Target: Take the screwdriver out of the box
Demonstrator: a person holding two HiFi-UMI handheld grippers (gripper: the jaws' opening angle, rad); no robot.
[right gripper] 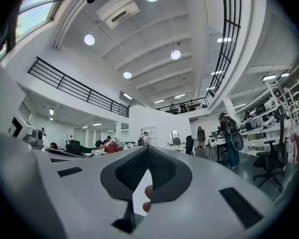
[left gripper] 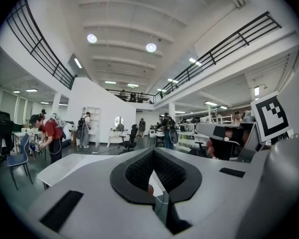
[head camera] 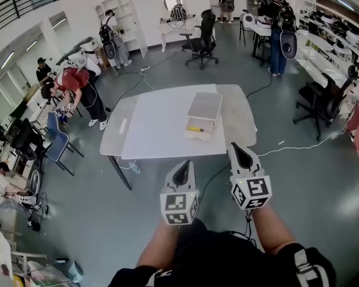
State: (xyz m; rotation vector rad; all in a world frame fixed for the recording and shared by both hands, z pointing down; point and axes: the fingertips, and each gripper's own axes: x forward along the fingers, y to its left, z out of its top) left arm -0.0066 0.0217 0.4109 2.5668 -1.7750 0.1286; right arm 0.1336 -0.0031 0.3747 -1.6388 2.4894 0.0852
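Your two tools sit closest, the left tool [head camera: 182, 169] and the right tool [head camera: 239, 150], each clenched tight with nothing gripped, and both hang short of the near edge of the one worktop [head camera: 155, 130]. One box [head camera: 210, 131] lies open on it, its lid [head camera: 204, 105] swung back at the far side. Inside rests one screwdriver [head camera: 194, 128], showing as a small yellow bar, too small for detail.
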